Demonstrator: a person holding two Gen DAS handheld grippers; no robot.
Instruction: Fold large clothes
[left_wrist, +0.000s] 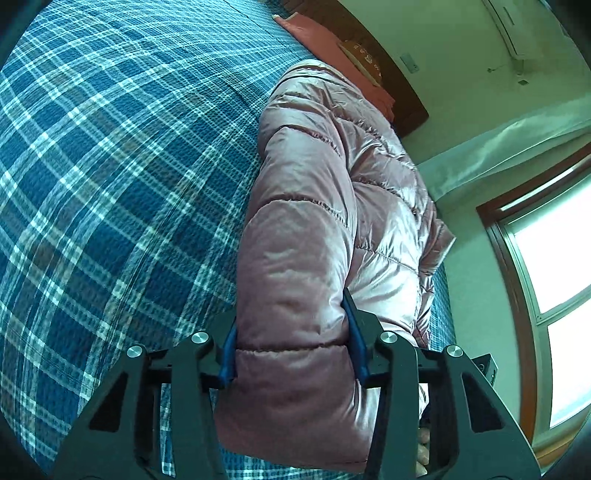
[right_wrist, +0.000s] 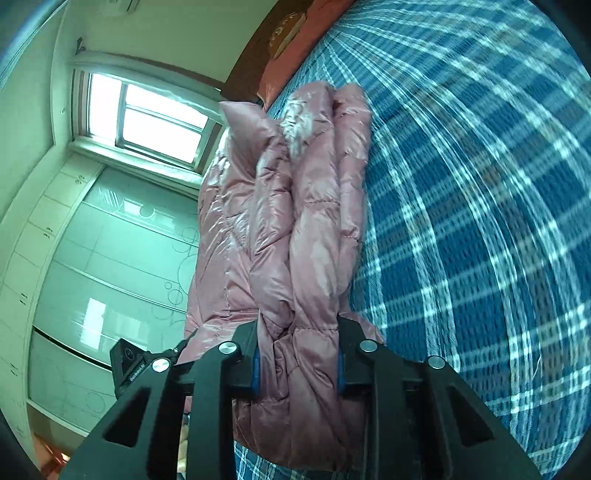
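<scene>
A shiny pink puffer jacket (left_wrist: 325, 206) lies on a bed with a blue plaid cover (left_wrist: 110, 166). My left gripper (left_wrist: 291, 343) is shut on a thick padded part of the jacket, which fills the gap between its blue-padded fingers. My right gripper (right_wrist: 297, 362) is shut on bunched folds of the same jacket (right_wrist: 295, 229). In the right wrist view the jacket stretches away from the fingers, gathered in long ridges, with the plaid cover (right_wrist: 480, 221) to its right. The jacket's far end rises off the bed.
Red pillows (left_wrist: 325, 37) lie by a dark wooden headboard (left_wrist: 402, 99). A window (right_wrist: 147, 118) and a glass-fronted wardrobe (right_wrist: 110, 258) stand beside the bed. The other gripper's camera block (right_wrist: 127, 362) shows at the left.
</scene>
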